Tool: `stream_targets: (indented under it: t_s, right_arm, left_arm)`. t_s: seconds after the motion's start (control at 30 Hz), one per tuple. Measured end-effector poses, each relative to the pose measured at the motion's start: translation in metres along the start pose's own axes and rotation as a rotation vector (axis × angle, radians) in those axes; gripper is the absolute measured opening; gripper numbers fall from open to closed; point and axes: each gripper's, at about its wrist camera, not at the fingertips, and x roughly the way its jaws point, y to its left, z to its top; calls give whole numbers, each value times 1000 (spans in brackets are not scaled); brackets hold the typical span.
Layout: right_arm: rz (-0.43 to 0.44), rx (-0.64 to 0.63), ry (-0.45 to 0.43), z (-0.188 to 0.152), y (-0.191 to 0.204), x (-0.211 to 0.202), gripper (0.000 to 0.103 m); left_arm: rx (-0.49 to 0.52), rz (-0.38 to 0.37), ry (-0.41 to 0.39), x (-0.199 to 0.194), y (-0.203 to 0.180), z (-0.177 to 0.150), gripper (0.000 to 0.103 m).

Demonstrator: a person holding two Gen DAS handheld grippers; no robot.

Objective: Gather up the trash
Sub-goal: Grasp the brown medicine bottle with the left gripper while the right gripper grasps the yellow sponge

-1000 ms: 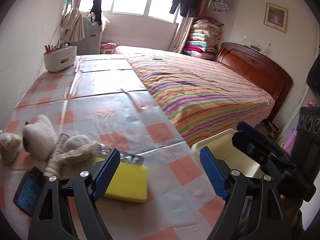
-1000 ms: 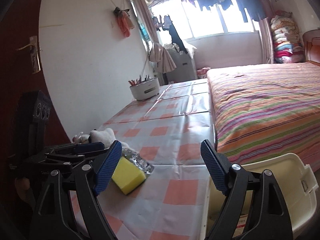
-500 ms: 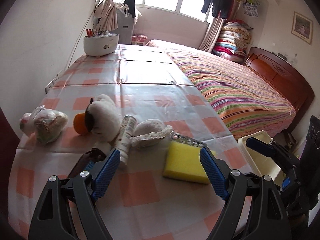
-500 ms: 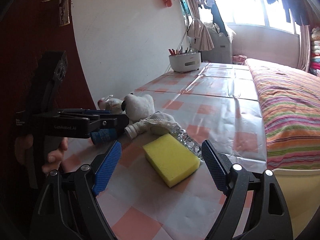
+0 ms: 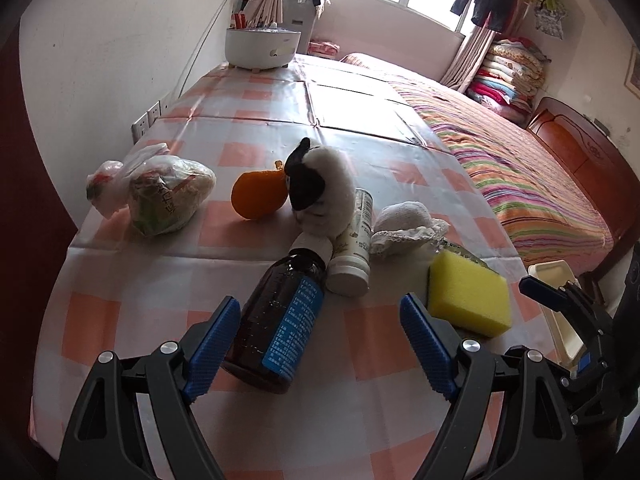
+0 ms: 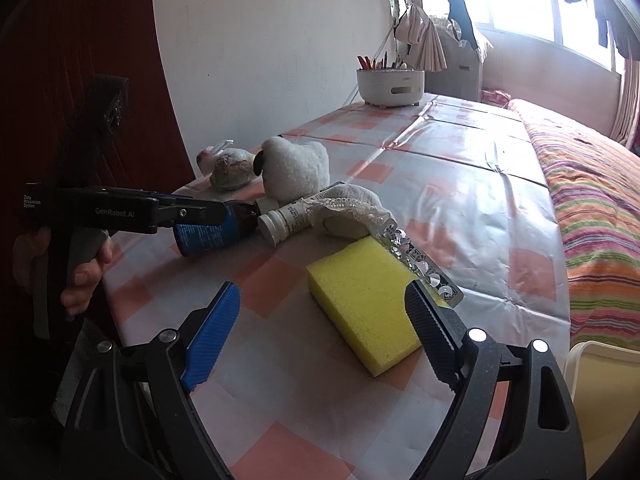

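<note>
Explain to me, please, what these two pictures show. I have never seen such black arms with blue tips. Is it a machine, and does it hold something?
It is no robot. A person holds a hand tool in each hand, and each tool has a camera that looks along its own tongs. One picture comes from the left tongs, the other from the right tongs.

Both tongs are open and hold nothing. The left ones have a brown bottle lying between them, not gripped. The right ones point at a yellow sponge.

On the checked tablecloth also lie a white bottle, a plush toy, an orange, a tied plastic bag, a lace cloth and a blister pack. A cream bin waits beside the table.
</note>
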Motion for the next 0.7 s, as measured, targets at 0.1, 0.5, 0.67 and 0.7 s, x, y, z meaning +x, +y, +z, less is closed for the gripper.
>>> stream_targets:
  t_s: [0.1, 0.5, 0.67, 0.7]
  right_arm:
    - [-21, -5, 17, 1, 0, 4, 83]
    - [-107, -67, 86, -2, 2, 23, 82]
    - [-139, -76, 118, -2, 0, 33, 80]
    - [-143, -80, 120, -2, 0, 33, 79]
  left_arm:
    - [19, 15, 11, 4, 0, -2, 80]
    - [62, -7, 64, 15, -7, -4, 80]
    - [31, -42, 87, 22, -5, -3, 80]
    - [24, -44, 98, 25, -4, -4, 80]
